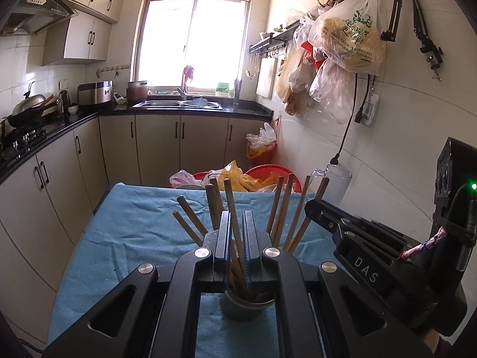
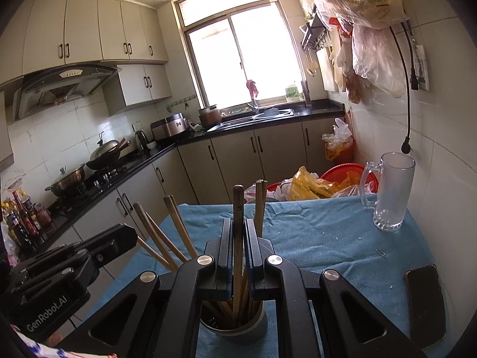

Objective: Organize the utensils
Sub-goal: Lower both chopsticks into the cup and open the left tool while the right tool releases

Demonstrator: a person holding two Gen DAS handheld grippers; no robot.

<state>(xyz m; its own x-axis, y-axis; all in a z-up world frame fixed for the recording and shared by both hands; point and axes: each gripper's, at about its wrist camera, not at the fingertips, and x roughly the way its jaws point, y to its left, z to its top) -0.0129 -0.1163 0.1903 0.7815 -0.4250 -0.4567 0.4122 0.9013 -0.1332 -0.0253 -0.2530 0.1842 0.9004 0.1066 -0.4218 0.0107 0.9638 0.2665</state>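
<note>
**Chopsticks Being Loaded Into Holder**

Kitchen counters are filling the background; a blue towel (image 2: 313,232) is covering the table. At lower centre, the left gripper (image 1: 237,238) is pinching one chopstick (image 1: 231,208) above the chopstick holder (image 1: 244,307), and the right gripper (image 2: 238,244) is clamping another chopstick (image 2: 238,208). Roughly ten chopsticks are standing in the holder; none are lying loose, so sorting is likely nearing completion. One glass mug (image 2: 390,191) is standing at right, one phone (image 2: 426,301) lying lower right.

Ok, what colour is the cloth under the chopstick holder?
Light blue cloth, clearest in the right wrist view.
</note>
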